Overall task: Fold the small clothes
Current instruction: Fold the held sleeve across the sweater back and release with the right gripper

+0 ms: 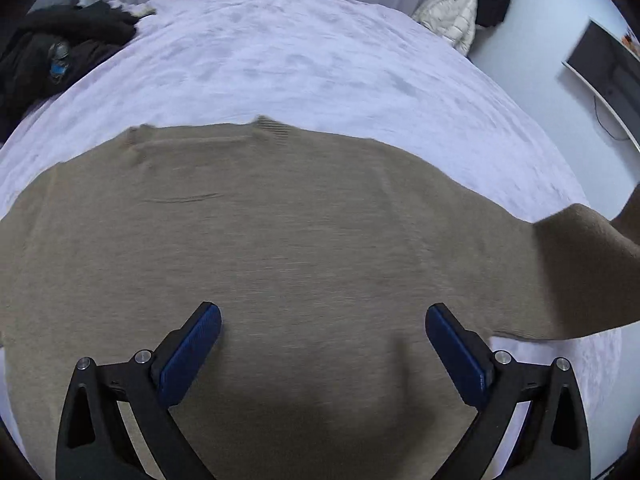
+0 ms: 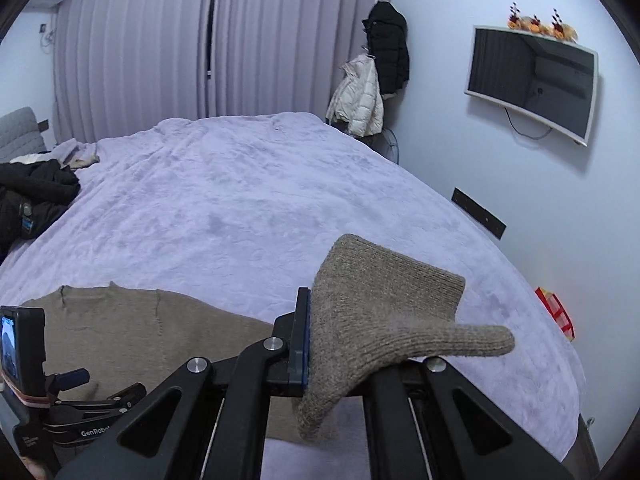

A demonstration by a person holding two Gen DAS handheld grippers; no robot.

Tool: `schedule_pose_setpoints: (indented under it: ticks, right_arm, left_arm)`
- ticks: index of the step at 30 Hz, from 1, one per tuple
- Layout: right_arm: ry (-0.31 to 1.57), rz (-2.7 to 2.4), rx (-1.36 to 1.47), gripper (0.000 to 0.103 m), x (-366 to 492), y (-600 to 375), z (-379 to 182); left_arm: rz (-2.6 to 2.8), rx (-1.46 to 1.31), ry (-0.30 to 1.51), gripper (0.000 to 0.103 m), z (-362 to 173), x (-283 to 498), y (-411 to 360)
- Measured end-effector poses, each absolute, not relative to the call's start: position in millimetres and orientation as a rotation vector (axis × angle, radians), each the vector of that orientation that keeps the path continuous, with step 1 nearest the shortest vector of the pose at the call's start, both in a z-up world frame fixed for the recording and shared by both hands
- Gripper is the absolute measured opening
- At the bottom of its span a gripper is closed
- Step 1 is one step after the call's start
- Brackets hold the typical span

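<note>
Sweater (image 1: 280, 240) tan knit, flat, sleeve lifted.

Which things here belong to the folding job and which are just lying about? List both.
Part of the job:
- tan knit sweater, spread on the bed
- its sleeve, clamped in the right hand-held gripper
- left hand-held gripper, open above the sweater

Lying about:
- black clothes pile
- hanging cream jacket and black jacket
- wall TV
- purple blanket

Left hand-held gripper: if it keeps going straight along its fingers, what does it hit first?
Most likely the tan knit sweater spread on the lavender bedspread. The left hand-held gripper points down at the sweater's body, jaws open and empty, with nothing between. The gap is hard to judge through the fisheye.
</note>
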State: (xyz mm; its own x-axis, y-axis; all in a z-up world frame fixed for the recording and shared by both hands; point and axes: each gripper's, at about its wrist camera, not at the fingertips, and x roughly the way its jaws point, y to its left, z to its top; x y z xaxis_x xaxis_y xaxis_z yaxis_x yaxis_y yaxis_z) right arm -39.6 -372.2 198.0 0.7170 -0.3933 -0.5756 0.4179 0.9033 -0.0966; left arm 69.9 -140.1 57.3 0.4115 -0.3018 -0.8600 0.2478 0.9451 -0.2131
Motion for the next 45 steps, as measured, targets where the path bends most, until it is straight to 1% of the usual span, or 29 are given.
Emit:
schedule_pose_setpoints:
  ticks: [5, 8, 11, 16, 21, 23, 24, 25, 26, 27, 28, 29, 30, 34, 37, 39, 42, 43, 45]
  right_arm:
    - [0.582, -0.355, -0.055, 0.005, -14, -279, 211]
    - [0.595, -0.278, -0.094, 0.005, 7, -223, 203]
    - [0.643, -0.203, -0.105, 0.005, 33, -173, 177]
    - [0.745, -0.127, -0.166, 0.005, 69, -105, 112]
    - [0.882, -0.057, -0.181, 0.005, 90, -64, 55]
    - [0.936, 0.037, -0.173, 0.008, 89, -53, 40]
    - [0.951, 0.065, -0.181, 0.016, 87, -47, 38]
    - [0.96, 0.089, -0.189, 0.029, 86, -43, 36]
    - [0.952, 0.107, -0.18, 0.038, 83, -42, 38]
    - [0.937, 0.121, -0.159, 0.055, 80, -43, 46]
    - [0.915, 0.128, -0.128, 0.07, 78, -48, 53]
    - [0.896, 0.132, -0.097, 0.075, 76, -54, 62]
    - [0.872, 0.151, -0.05, 0.078, 75, -63, 73]
    - [0.819, 0.28, 0.118, 0.079, 69, -97, 107]
    - [0.771, 0.356, 0.162, 0.08, 57, -120, 122]
    - [0.777, 0.345, 0.147, 0.08, 62, -123, 125]
    - [0.842, 0.366, 0.119, 0.08, 75, -113, 118]
    - [0.865, 0.372, 0.083, 0.08, 77, -104, 115]
    - [0.93, 0.374, -0.086, 0.08, 84, -73, 101]
  left_arm:
    - [-0.202, -0.182, 1.094, 0.103, 52, 89, -30]
    - [-0.154, -0.239, 1.094, 0.103, 48, 92, 17]
    - [-0.123, -0.264, 1.092, 0.103, 42, 90, 54]
    - [-0.095, -0.276, 1.088, 0.103, 32, 82, 93]
    - [-0.111, -0.311, 1.075, 0.103, 33, 68, 125]
    - [-0.122, -0.341, 1.072, 0.103, 33, 67, 130]
    - [-0.123, -0.357, 1.069, 0.103, 33, 68, 131]
    - [-0.122, -0.366, 1.068, 0.103, 33, 68, 132]
    - [-0.12, -0.376, 1.066, 0.103, 34, 68, 132]
    - [-0.119, -0.382, 1.062, 0.103, 36, 68, 132]
    - [-0.117, -0.389, 1.056, 0.103, 37, 67, 132]
    - [-0.114, -0.397, 1.05, 0.103, 39, 65, 132]
    - [-0.11, -0.408, 1.046, 0.103, 40, 64, 131]
    - [-0.114, -0.445, 1.021, 0.103, 46, 58, 127]
    - [-0.112, -0.443, 1.002, 0.103, 47, 55, 117]
    - [-0.099, -0.446, 1.023, 0.103, 40, 55, 110]
    - [-0.093, -0.44, 1.057, 0.103, 30, 52, 103]
    - [-0.082, -0.425, 1.061, 0.103, 29, 50, 102]
    - [-0.052, -0.382, 1.07, 0.102, 27, 44, 104]
